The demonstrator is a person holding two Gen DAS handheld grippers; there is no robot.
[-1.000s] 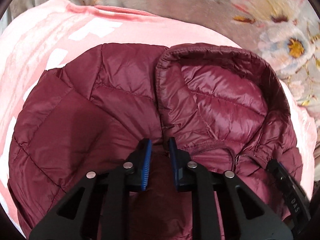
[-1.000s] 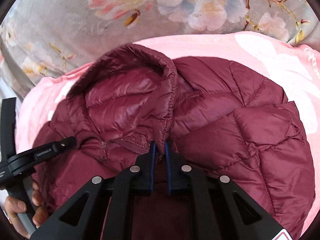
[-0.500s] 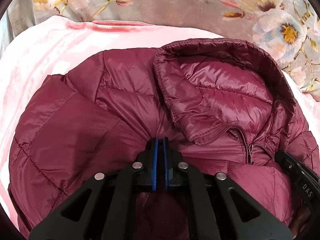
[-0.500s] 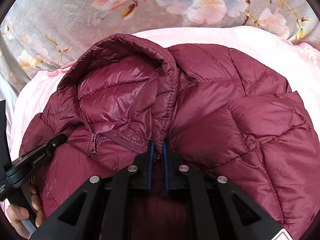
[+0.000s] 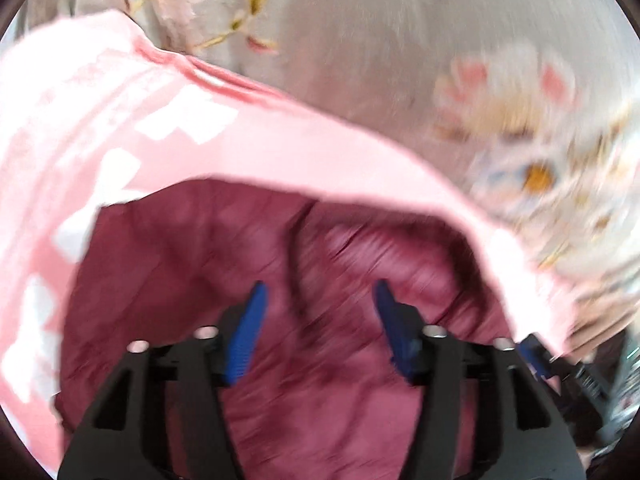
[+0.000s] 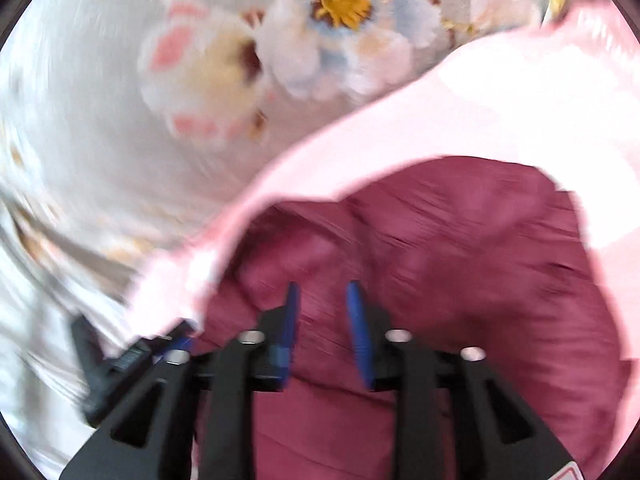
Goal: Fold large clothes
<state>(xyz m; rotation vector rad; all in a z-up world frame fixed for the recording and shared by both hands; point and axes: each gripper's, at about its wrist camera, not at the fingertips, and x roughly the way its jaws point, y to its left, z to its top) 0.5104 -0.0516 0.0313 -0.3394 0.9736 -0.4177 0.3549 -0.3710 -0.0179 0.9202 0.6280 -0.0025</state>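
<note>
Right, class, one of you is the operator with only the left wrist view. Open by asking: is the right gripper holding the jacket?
Observer: No. In the right wrist view, the right gripper has its jaws opening, with no cloth pinched between them. The jacket lies under it.
Operator: Does the jacket run off the blanket on that side?
Observer: No. The blanket shows beyond the jacket's far and right edges.
Operator: Where is my left gripper from there?
Observer: The left gripper is at the lower left, by the blanket's edge, and blurred.
</note>
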